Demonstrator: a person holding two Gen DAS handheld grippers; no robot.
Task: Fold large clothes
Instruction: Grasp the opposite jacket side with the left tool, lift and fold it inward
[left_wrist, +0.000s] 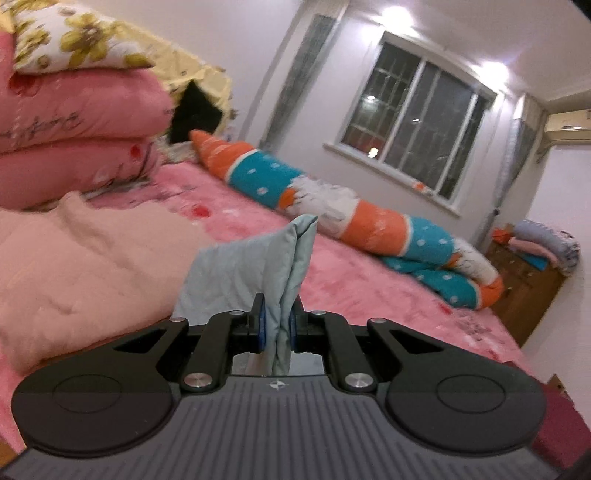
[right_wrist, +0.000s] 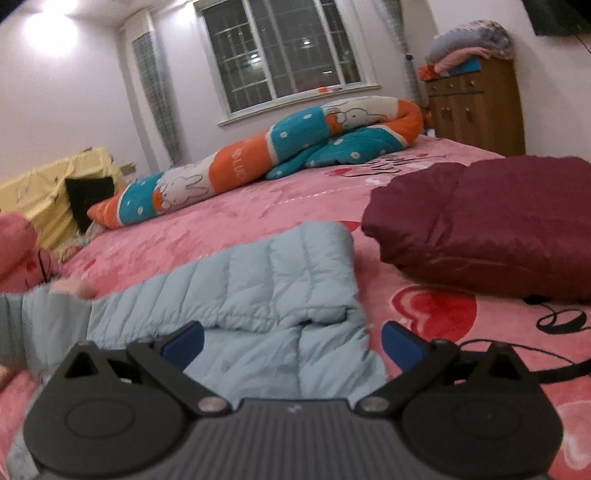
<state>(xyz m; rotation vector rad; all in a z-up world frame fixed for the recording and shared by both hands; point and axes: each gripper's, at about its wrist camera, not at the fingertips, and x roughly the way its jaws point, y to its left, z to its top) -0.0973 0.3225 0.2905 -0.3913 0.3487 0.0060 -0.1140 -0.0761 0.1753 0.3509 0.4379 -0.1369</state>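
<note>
A pale blue quilted jacket (right_wrist: 258, 288) lies spread on the pink bed (right_wrist: 295, 199). My left gripper (left_wrist: 277, 325) is shut on a fold of the pale blue jacket (left_wrist: 266, 266), lifted above the bed, the cloth sticking up between its blue pads. My right gripper (right_wrist: 291, 343) stands open just over the jacket's near part, its blue pads (right_wrist: 184, 343) wide apart with jacket cloth below them. A person's hand and grey sleeve (right_wrist: 48, 306) show at the left edge of the right wrist view.
A maroon padded garment (right_wrist: 480, 236) lies folded right of the jacket. A pale pink quilted garment (left_wrist: 81, 266) lies at the left. A long orange and teal bolster (right_wrist: 258, 155) crosses the far bed. Stacked pink quilts (left_wrist: 74, 140) and a wooden cabinet (right_wrist: 476, 103) stand beyond.
</note>
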